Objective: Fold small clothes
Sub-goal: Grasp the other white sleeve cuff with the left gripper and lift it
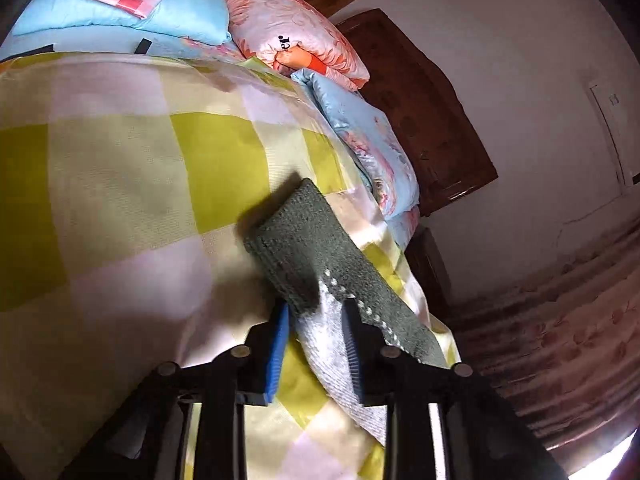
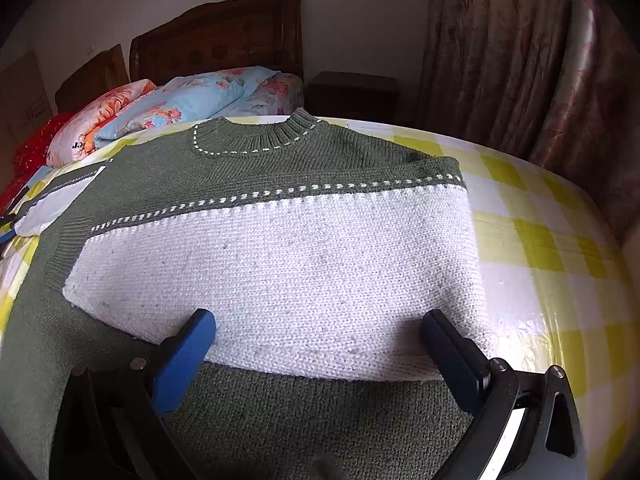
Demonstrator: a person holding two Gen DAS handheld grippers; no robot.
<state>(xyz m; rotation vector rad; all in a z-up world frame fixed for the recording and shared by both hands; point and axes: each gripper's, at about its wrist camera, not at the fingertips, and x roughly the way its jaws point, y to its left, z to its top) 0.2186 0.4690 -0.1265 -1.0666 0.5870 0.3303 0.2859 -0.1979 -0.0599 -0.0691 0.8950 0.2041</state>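
left hand-held gripper (image 1: 316, 340) | clamps sweater sleeve (image 1: 316, 256) | above checked bedspread (image 1: 120, 160)

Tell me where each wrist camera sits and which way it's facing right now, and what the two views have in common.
Left wrist: rides the left gripper, looking along its fingers over the checked bedspread toward the pillows; its blue pads pinch the sweater sleeve.
Right wrist: rides the right gripper, low over the sweater, facing its collar and the headboard; its jaws are spread wide, holding nothing.
Shared: the green-and-white sweater, the checked bedspread, the floral pillows and the dark wooden headboard.
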